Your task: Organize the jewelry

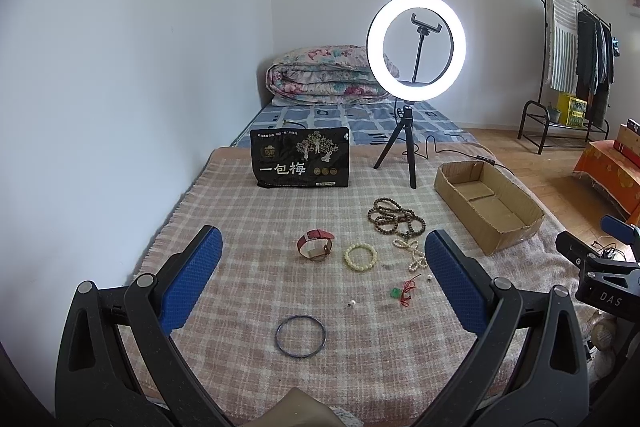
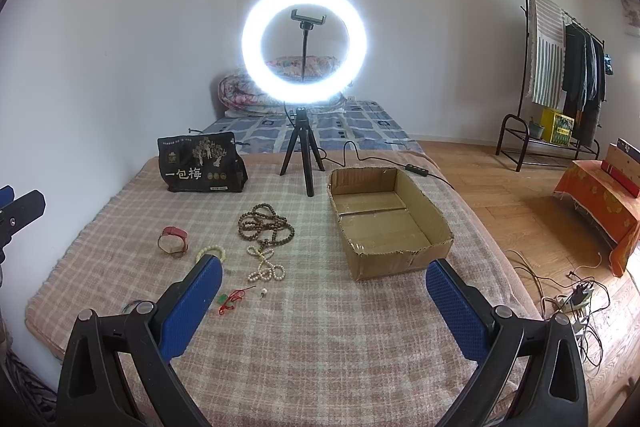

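Jewelry all loose on the plaid blanket [image 1: 224, 211]: dark bangle [image 1: 300, 337] lies flat right between the left tool [image 1: 323, 267] fingers, which are spread wide with nothing in them. White bead strand [image 2: 264, 265] runs lengthwise away from the camera. Right tool [image 2: 324, 273] also gapes wide, hovering before the cardboard box [image 2: 394, 255], nothing inside it.

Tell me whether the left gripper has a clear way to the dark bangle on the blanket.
Probably yes. The left gripper is open and empty, and the dark bangle lies flat on the plaid blanket just ahead between its fingers, apart from the other jewelry, with nothing lying over it.
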{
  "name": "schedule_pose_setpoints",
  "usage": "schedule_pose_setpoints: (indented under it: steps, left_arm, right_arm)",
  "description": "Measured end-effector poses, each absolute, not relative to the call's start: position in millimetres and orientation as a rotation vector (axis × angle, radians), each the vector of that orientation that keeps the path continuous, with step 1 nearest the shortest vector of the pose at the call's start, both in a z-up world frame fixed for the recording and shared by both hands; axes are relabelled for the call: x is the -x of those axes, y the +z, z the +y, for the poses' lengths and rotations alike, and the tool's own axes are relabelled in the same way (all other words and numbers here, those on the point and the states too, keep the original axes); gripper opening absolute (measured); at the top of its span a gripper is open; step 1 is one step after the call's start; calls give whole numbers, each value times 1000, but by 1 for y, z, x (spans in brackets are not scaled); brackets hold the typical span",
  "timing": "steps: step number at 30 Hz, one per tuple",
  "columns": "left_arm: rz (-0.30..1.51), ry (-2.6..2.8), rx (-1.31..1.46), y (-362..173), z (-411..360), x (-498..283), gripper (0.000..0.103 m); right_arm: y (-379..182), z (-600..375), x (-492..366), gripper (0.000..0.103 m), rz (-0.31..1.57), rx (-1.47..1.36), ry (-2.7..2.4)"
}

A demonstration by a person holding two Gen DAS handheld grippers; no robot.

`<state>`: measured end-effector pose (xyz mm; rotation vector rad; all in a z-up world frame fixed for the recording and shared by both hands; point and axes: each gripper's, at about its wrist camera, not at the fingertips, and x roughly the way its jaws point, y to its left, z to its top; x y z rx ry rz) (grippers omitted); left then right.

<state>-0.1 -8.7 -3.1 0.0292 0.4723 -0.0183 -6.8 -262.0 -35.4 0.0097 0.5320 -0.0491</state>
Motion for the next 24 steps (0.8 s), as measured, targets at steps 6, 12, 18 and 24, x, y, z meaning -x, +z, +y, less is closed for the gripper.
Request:
schedule_pose_setpoints:
  steps: [6, 12, 18, 24]
  left_arm:
    - [492, -13, -28, -8, -1, -6, 103]
    - [506, -1, -45, -8, 6, -12, 103]
    - [539, 8, -63, -7, 23, -26, 103]
    - [599, 8, -75, -10, 55, -54, 103]
  right_arm:
    - [-36, -262, 7, 103, 535, -14, -46]
    - [-39, -259, 2, 103, 540, -14, -39]
    - [-42, -254, -5, 103, 556, -6, -37]
    - [-45, -249, -23, 103, 600, 38, -39]
